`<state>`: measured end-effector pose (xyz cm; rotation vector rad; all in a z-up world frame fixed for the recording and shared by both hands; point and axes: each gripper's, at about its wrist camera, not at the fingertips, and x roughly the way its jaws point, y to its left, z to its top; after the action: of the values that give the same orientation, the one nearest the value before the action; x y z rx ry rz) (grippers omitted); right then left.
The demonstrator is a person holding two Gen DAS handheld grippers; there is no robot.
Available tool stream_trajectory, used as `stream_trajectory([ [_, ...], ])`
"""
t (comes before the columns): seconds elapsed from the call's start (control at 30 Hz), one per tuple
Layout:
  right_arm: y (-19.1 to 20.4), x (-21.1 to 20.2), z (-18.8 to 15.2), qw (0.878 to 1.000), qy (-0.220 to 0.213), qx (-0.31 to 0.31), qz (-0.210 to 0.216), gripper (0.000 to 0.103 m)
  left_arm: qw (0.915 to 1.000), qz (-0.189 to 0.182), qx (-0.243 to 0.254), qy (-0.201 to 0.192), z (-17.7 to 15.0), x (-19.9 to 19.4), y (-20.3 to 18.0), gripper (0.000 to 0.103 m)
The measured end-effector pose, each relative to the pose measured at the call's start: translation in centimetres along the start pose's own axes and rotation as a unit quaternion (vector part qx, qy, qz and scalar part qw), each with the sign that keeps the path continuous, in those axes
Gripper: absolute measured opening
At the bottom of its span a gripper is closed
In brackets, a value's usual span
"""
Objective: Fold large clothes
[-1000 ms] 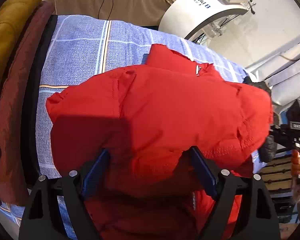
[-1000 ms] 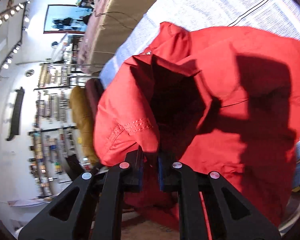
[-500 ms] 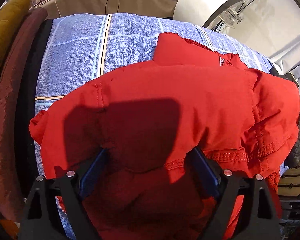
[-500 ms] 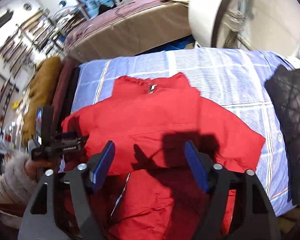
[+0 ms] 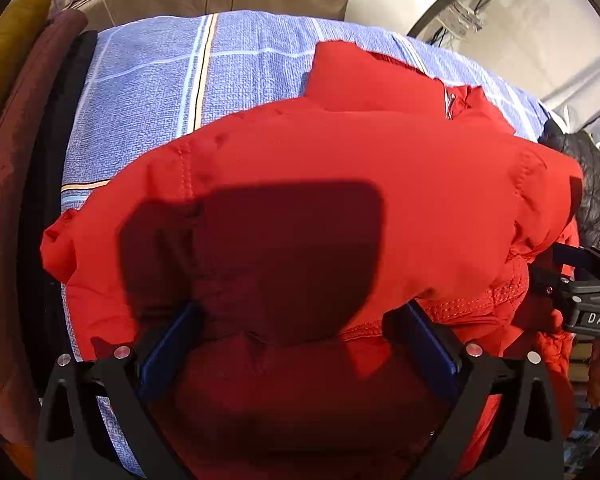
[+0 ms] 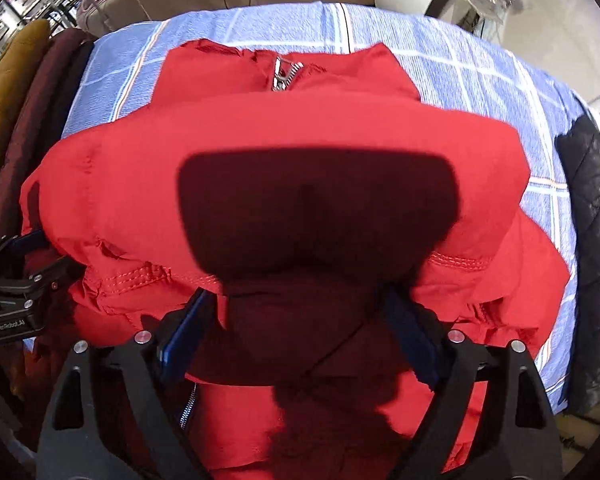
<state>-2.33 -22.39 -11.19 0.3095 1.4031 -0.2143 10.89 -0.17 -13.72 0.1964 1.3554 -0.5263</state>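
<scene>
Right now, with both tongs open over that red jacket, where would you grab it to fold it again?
Probably the stitched cuff edges of the red jacket, near each end of the folded sleeves. Come from the near side, one set of tongs per end: the edges stand proud of the body, and the left tongs and right tongs already face them.

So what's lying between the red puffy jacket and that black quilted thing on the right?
Only a strip of the blue checked bedsheet: the red puffy jacket and black quilted garment lie apart, clearest in the right wrist view.
</scene>
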Motion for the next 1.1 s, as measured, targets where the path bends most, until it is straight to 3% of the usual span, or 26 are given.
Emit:
stream_trajectory([
  [0.5,1.7,5.9,1.0,0.997,0.040,-0.023,-0.056,0.098,0.9977,0.061,0.019,0.023,0.4,3.8,-0.5,0.098],
  [1.1,1.8,7.8,0.5,0.998,0.018,-0.017,-0.060,0.099,0.9958,0.087,0.025,0.012,0.5,5.2,-0.3,0.099],
])
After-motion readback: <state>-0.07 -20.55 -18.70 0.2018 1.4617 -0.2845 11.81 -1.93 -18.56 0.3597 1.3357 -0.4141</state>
